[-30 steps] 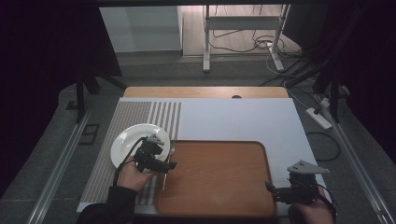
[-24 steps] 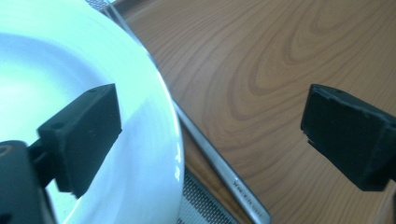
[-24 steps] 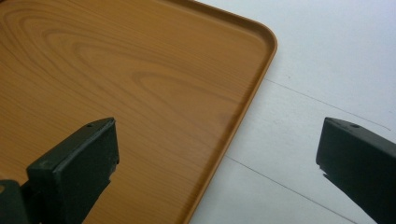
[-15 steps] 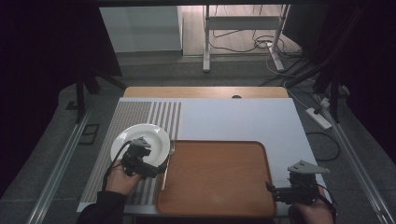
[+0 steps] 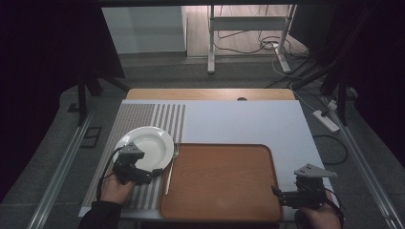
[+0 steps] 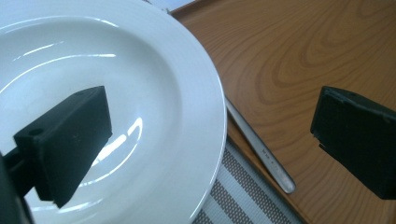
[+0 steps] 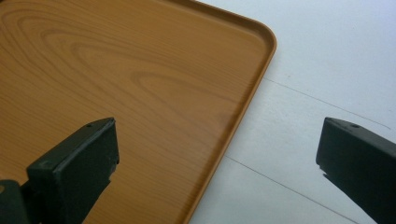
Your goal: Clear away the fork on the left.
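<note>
A white plate [image 5: 148,143] lies on the striped placemat [image 5: 143,119] at the left. A metal piece of cutlery [image 5: 170,169] lies between the plate and the wooden tray [image 5: 219,179]. My left gripper [image 5: 154,173] hovers at the plate's near rim, open with nothing in it. In the left gripper view its jaws straddle the plate's rim [image 6: 205,93], with the cutlery handle [image 6: 261,151] and the tray [image 6: 303,51] to the right. My right gripper [image 5: 279,194] is open at the tray's near right corner, with the tray edge [image 7: 243,116] between its jaws.
The white table top [image 5: 248,121] extends beyond the tray, and bare white surface [image 7: 327,70] lies right of it. A wooden strip [image 5: 210,94] runs along the table's far edge. A power strip [image 5: 325,120] and cables lie on the floor at the right.
My left gripper has moved left, from the tray's left edge to the plate's near rim. The right gripper has stayed where it was.
</note>
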Tool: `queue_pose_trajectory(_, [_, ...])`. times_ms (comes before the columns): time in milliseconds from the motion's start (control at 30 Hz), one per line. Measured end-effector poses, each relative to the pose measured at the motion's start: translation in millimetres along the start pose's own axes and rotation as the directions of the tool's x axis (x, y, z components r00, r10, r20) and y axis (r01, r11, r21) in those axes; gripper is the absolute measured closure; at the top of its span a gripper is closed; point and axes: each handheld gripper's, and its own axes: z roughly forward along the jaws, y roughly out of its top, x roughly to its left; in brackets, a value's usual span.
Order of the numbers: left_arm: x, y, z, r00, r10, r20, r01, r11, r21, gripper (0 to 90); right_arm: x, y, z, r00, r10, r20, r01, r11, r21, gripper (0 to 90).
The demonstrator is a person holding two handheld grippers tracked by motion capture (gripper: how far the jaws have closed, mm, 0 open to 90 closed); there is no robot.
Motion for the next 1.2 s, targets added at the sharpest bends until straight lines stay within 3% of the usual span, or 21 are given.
queue_pose_trajectory(300, [1.1, -11.5, -11.6, 0.9998, -0.014, -0.017, 0.014, 0.9997, -0.019, 0.0, 0.1, 0.0, -0.2, 1.0, -0.001, 0.003, 0.001, 1.0, -0.002, 0.0])
queue_pose_trajectory(1200, [0.7, -35.8, -28.9, 0.9988, -0.033, -0.036, 0.033, 0.9994, 0.009, 0.0, 0.7, -0.1, 0.1, 1.0, -0.004, 0.005, 0.004, 1.0, 0.004, 0.0])
